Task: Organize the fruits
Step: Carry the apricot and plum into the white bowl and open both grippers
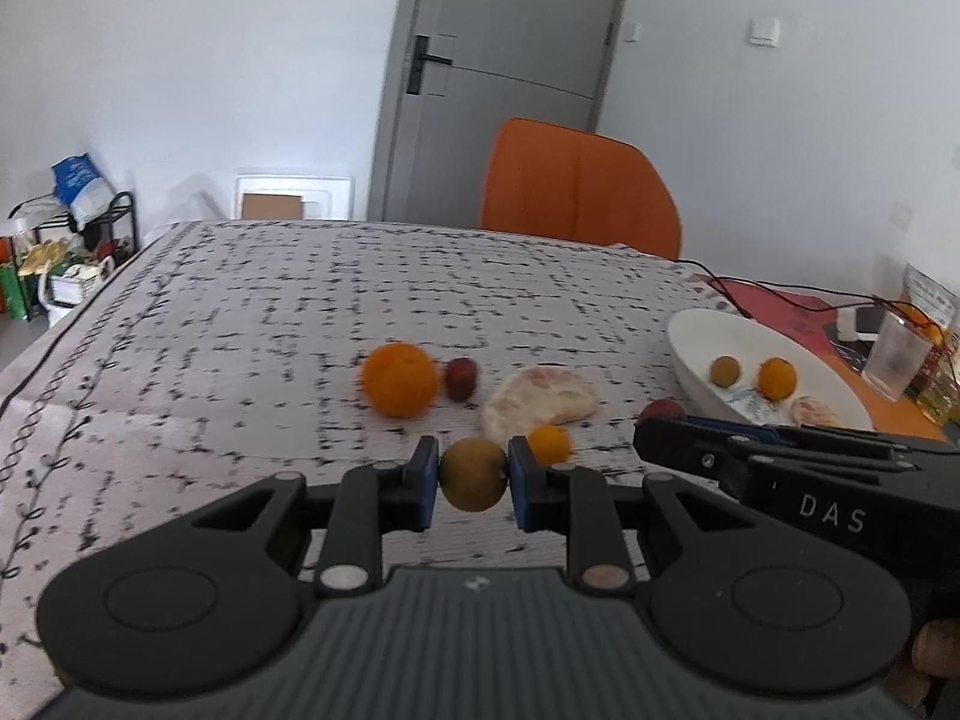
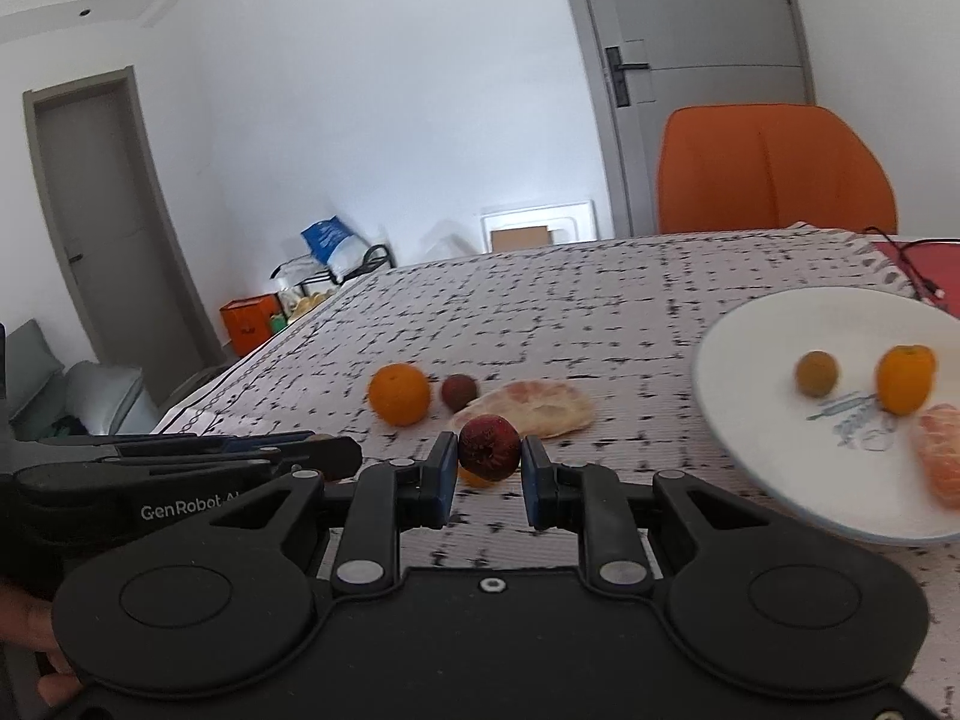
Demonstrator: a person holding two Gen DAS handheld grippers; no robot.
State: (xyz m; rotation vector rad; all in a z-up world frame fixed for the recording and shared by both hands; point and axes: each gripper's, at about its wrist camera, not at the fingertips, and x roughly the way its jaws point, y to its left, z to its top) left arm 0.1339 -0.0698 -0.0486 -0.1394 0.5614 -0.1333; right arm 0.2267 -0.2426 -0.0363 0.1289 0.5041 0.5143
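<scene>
Two hand-held grippers over a table w/ a patterned cloth (image 1: 252, 312), each carrying a fruit. The left gripper (image 1: 473, 477) pinches a round olive-brown fruit (image 1: 472, 474) between its blue pads; the right gripper (image 2: 490, 459) is clamped on a dark red fruit (image 2: 489, 447), wrinkled at its near end. Both fruits are held clear of the cloth.

On the cloth, roughly mid-table: a large orange (image 1: 400, 380), a second small dark red fruit (image 1: 461, 378) just beside it, then a pale peeled citrus piece (image 1: 537, 402) toward the right edge. A small orange fruit (image 1: 549, 445) lies at the near tip of that peeled piece, just past the left gripper's right pad.

Toward the table's right edge sits a white bowl (image 2: 756, 324) — inside it a small brownish fruit (image 2: 816, 373), a small orange one (image 2: 905, 379) and peeled orange segments (image 2: 939, 450).

An orange chair (image 1: 579, 192) stands at the far edge, a grey door (image 1: 510, 60) behind it. Cables and a clear cup (image 1: 897, 354) occupy the far right corner beyond the bowl.
</scene>
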